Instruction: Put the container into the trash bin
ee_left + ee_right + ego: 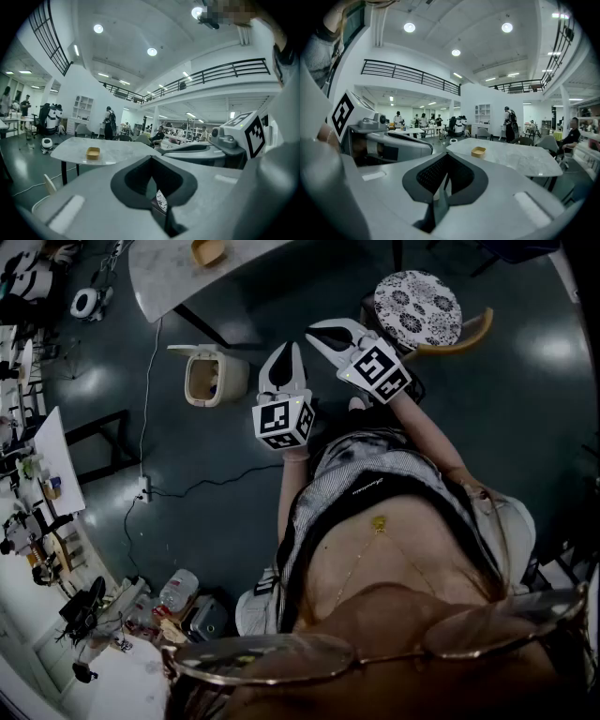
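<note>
Left hand-held gripper [284, 357] and right hand-held gripper [321, 337] are sitting shut, empty. Container [208, 251] is lying near tabletop [169, 277] edge, 11 o'clock of them. Trash bin [214, 378] is standing clear on floor, 9 o'clock.

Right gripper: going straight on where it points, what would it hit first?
Probably the near end of the white table, just left of the yellow container, though depth is hard to judge.

Place: large open lab-workshop hall | far: mezzanine railing [408, 72], round ceiling lights [409, 27], white shelf unit [483, 112], people standing at desks [423, 120] | middle: marble-topped table [520, 161] | near left: cluttered workbenches [42, 474], power cable [142, 409] across the dark glossy floor [525, 409]
</note>
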Available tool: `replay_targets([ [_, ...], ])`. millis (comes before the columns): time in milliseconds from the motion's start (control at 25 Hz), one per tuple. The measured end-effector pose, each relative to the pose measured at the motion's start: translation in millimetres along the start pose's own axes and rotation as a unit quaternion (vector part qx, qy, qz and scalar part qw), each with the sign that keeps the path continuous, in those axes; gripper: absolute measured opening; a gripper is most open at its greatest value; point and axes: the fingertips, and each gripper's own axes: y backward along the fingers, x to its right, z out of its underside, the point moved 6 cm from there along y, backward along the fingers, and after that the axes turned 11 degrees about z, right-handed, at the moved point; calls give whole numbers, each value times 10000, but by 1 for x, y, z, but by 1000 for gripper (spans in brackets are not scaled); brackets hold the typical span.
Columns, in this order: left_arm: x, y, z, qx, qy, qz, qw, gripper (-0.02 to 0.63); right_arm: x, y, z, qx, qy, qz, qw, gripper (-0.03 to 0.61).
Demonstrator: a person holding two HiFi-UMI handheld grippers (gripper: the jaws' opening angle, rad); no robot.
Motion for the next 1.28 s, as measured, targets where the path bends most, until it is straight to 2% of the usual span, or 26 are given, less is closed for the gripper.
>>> replay_targets([
  [240, -7, -7, -7, 29, -13, 42, 10000, 2, 9, -9, -7, 214, -160, -333, 9991, 26],
  [440, -30, -10, -15, 127, 104, 37, 9999, 2, 21, -27, -15, 303, -373, -499, 9976, 26],
  [680, -82, -12, -20, 212, 249, 114, 9994, 2, 21, -68, -22, 310, -416, -396, 9979, 26],
  [880, -137, -14, -38, 207, 166, 208, 9994, 2, 10, -119, -43, 290, -433, -283, 9982, 26],
  [1040, -176, -17, -44, 154, 274, 398, 9987, 2, 0, -157, -53, 225, -401, -236, 9987, 26],
  [1280, -222, -9, -54, 70, 271, 420, 9987, 2, -12, -200, -65, 207, -372, -115, 9990, 26],
])
